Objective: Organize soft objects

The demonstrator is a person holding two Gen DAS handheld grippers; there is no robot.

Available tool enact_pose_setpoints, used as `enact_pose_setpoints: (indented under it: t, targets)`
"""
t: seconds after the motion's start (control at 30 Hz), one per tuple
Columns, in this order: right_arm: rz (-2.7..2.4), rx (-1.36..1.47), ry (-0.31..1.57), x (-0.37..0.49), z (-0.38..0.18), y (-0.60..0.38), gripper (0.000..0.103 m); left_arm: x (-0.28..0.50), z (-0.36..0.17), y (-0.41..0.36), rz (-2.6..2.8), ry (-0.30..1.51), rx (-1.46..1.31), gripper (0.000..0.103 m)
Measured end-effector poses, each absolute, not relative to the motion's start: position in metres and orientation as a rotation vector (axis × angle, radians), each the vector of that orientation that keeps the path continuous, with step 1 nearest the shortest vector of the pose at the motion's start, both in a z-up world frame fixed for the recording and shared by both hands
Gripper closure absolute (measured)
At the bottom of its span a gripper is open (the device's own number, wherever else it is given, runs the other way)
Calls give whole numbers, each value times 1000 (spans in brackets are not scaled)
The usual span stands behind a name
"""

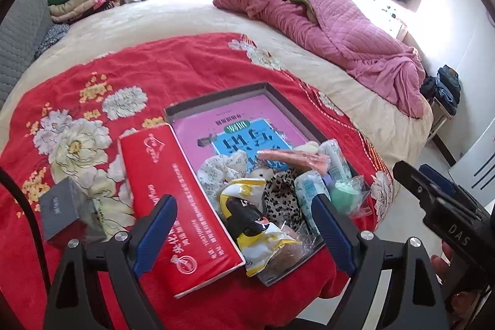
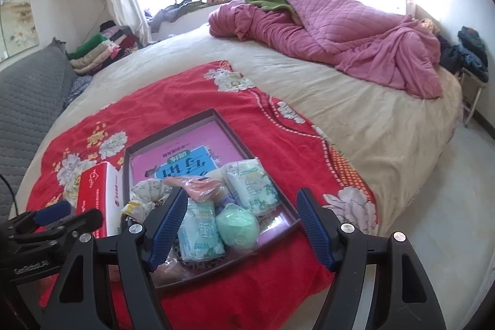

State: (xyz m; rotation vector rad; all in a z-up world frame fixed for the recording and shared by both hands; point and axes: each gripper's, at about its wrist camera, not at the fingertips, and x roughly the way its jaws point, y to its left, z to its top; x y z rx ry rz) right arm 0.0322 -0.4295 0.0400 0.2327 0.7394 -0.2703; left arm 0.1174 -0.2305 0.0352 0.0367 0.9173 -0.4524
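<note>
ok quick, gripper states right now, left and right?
Left gripper: jaws open, holding nothing, above the tray of soft items.
Right gripper: jaws open, holding nothing, above the same tray.

Below me is a wide bed (image 2: 355, 119) under a beige sheet, a red floral blanket (image 2: 191, 95) spread over its near end. On the blanket lie a shallow dark tray (image 2: 230, 126), a red tissue box (image 1: 173, 194) touching its left wall, and a small grey box (image 1: 60, 211) further left. A rumpled pink quilt (image 2: 340, 33) lies heaped along the bed's far side.
</note>
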Motion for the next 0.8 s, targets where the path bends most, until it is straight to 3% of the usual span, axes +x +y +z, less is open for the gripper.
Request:
enact_pose_setpoints:
  t: [0.8]
  targets:
    - [-271, 296, 723, -17, 66, -377, 29, 74, 70, -176, -353, 903, 46, 15]
